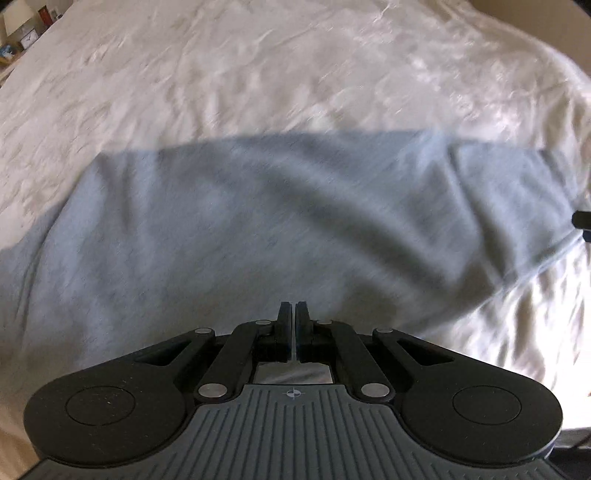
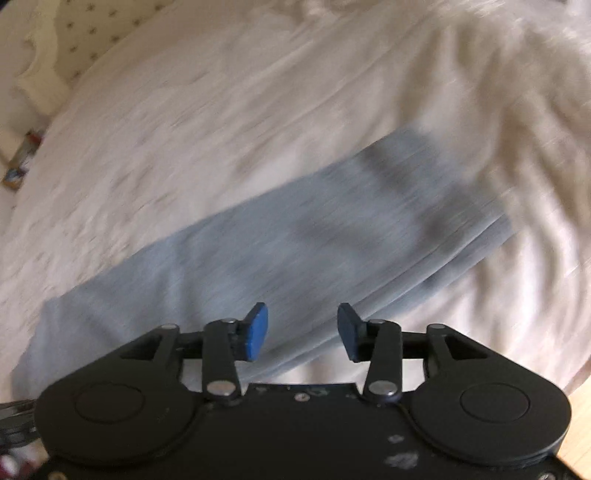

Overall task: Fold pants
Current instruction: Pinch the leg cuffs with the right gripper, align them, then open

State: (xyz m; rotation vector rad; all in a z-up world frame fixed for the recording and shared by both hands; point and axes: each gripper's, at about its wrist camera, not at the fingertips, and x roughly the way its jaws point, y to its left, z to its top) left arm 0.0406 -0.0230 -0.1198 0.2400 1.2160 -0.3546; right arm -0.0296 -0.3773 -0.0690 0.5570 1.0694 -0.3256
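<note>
Grey pants (image 1: 258,221) lie spread across a white bed sheet (image 1: 258,66), folded lengthwise into a long band. In the right wrist view the pants (image 2: 295,236) run diagonally from lower left to upper right, blurred by motion. My left gripper (image 1: 294,308) is shut, with its fingers pressed together over the pants' near edge; nothing shows between them. My right gripper (image 2: 303,325) is open and empty, hovering above the pants' near edge. A dark bit of the right gripper (image 1: 583,221) shows at the right edge of the left wrist view.
The rumpled white sheet (image 2: 221,110) covers the bed around the pants. A lamp and small items (image 1: 22,33) stand on a bedside surface at the far left. A patterned pillow (image 2: 92,29) lies at the bed's head. Wooden floor (image 2: 580,424) shows at lower right.
</note>
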